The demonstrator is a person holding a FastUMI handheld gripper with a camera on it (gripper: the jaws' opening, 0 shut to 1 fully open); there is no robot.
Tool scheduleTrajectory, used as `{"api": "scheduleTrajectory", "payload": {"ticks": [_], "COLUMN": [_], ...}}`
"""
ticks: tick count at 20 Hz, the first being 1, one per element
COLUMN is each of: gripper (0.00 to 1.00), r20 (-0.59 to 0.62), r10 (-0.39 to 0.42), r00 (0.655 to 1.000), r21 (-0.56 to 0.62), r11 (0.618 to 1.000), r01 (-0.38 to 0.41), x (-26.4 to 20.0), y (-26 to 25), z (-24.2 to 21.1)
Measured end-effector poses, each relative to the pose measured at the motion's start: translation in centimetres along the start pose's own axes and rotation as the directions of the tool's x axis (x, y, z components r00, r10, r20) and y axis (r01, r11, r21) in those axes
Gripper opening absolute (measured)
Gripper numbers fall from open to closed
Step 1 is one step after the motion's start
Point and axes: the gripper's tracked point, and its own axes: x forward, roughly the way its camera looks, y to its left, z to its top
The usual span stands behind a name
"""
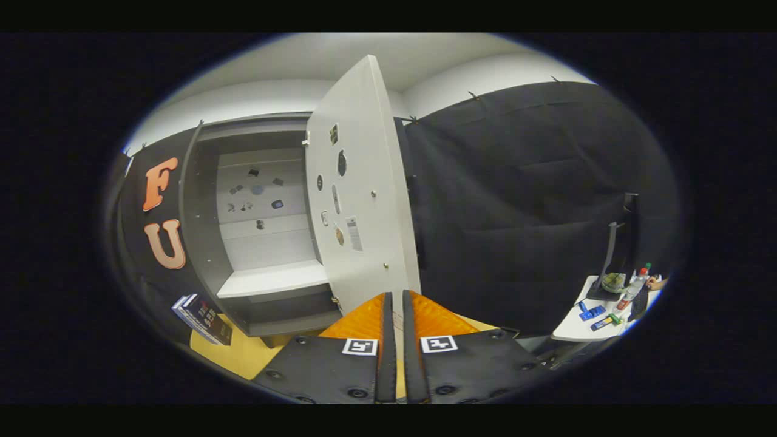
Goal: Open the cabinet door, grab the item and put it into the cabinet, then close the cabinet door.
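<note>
Furthest left, a dark rectangular box with printed lettering [203, 318] lies flat on a yellow tabletop [240, 357], close beside the lower left corner of the cabinet; this looks to be the item to be stored, and it sits well to the left of the gripper fingers, outside the cabinet. Next comes the grey cabinet with a white interior [209, 243], standing open. Inside it a white shelf [274, 279] crosses the lower part, and several small dark objects [258, 197] are stuck to the white back panel above it, too small to identify. To the right of the opening, the tall white cabinet door [370, 200] is swung out toward the camera and seen nearly edge-on; its inner face carries a few small stickers and dark round marks, and two small metal studs. At the bottom, directly below the door's lower edge, the gripper [395, 312] points forward with its two orange ribbed fingers [361, 318] drawn close together, only a thin slit left between them, and the door's bottom edge appears to sit in that slit; whether both press on it cannot be told. Far right, past the black cloth, a small white table [576, 325] holds a bottle, a dark stand and small blue items, with a person's hand [655, 282] at its far end.
</note>
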Motion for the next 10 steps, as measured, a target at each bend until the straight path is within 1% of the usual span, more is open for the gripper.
{"api": "scheduleTrajectory", "payload": {"ticks": [1,3,5,8,10], "gripper": [0.17,0.26,0.35,0.48,0.57], "r20": [0.003,-0.004,-0.008,-0.039,-0.079], "r10": [0.008,0.056,0.103,0.199,0.243], "r00": [1.000,0.998,0.995,0.979,0.967], "r21": [-0.020,-0.048,-0.071,-0.098,-0.103], "r11": [1.000,0.997,0.992,0.974,0.963], "r01": [-0.008,-0.056,-0.104,-0.202,-0.250], "x": [0.0,-0.3,-0.8,-1.0,-0.7], "y": [0.6,2.7,5.9,10.7,13.2], "z": [-0.4,-1.5,-2.9,-6.3,-9.1]}}
